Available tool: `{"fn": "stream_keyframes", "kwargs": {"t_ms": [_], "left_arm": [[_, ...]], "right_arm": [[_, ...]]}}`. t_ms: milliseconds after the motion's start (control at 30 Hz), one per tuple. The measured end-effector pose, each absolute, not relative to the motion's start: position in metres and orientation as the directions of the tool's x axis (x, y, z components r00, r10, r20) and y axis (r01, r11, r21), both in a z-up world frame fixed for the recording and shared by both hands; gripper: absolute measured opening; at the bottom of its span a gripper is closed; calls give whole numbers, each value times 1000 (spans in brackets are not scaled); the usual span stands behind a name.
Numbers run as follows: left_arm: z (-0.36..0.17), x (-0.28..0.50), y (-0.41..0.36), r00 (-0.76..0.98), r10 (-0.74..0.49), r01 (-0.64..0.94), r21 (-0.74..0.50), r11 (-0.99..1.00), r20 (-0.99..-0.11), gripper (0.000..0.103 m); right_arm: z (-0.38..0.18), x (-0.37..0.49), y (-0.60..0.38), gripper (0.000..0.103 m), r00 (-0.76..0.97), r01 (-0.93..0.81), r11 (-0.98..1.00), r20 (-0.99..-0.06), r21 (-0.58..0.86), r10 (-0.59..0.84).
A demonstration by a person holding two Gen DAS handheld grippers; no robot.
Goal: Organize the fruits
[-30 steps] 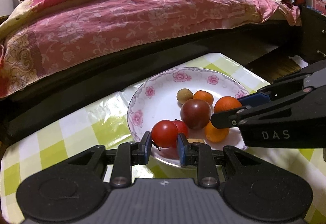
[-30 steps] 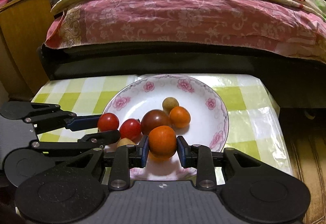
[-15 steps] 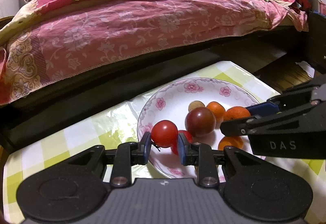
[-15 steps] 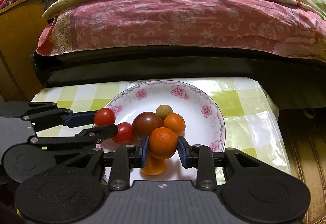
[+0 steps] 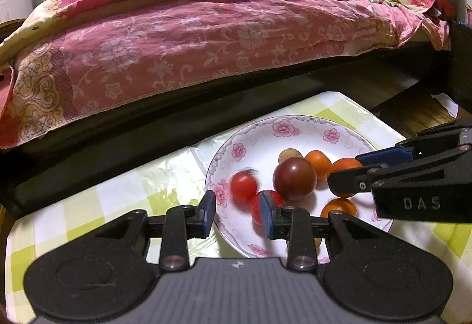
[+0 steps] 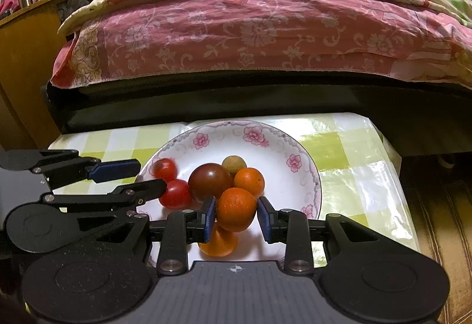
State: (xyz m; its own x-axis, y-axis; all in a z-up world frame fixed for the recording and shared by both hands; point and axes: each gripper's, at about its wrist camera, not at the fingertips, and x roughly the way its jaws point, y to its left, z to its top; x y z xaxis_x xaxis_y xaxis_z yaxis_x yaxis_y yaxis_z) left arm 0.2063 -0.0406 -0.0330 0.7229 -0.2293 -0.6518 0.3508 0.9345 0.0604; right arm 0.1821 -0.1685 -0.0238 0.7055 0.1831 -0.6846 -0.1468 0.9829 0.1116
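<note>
A white floral plate (image 5: 265, 144) (image 6: 224, 141) holds several fruits. My left gripper (image 5: 237, 213) is open above the plate's near-left rim; a red tomato (image 5: 243, 186) (image 6: 165, 170), blurred by motion, lies loose on the plate beyond it, next to a second red tomato (image 5: 273, 201) (image 6: 176, 194). A dark red tomato (image 5: 294, 178) (image 6: 210, 181), a brown longan (image 6: 233, 164) and an orange (image 6: 249, 181) sit in the middle. My right gripper (image 6: 236, 219) has widened; an orange (image 6: 236, 209) sits between its pads, over another orange (image 6: 218, 244).
The plate stands on a small table with a green-and-white checked cloth (image 6: 339, 153). A bed with a pink floral quilt (image 5: 191, 37) runs close behind the table. A wooden cabinet (image 6: 20, 64) stands at the left. The floor drops off to the right (image 6: 436, 206).
My left gripper opened and let go of the red tomato, which dropped onto the plate. My right gripper's pads widened around the orange. Both grippers rose and drew back a little.
</note>
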Motion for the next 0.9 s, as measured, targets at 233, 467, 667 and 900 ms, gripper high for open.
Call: {"fn": "stream_keyframes", "kwargs": {"t_ms": [233,467,667,900], "left_arm": [[-26,196,-34,727,-234,341,43,939,-646,41],[-19,176,-28,716,-247,330,4,944,-653,41],[-14,155,-32,711,-253,340,5,941,-656,41],[-7,140,-33,709,-257,339,-2,941,-657,41]], "right_arm": [[-14,177,-176,28,727,-130,983,-662,128,183],[-8,164,-178,28,734,-116,985,-657,129,172],[-5,145,-172,28,721,-131,983,-669,124,181],[-1,131,-169,28,719,-120,985,-672,127,175]]}}
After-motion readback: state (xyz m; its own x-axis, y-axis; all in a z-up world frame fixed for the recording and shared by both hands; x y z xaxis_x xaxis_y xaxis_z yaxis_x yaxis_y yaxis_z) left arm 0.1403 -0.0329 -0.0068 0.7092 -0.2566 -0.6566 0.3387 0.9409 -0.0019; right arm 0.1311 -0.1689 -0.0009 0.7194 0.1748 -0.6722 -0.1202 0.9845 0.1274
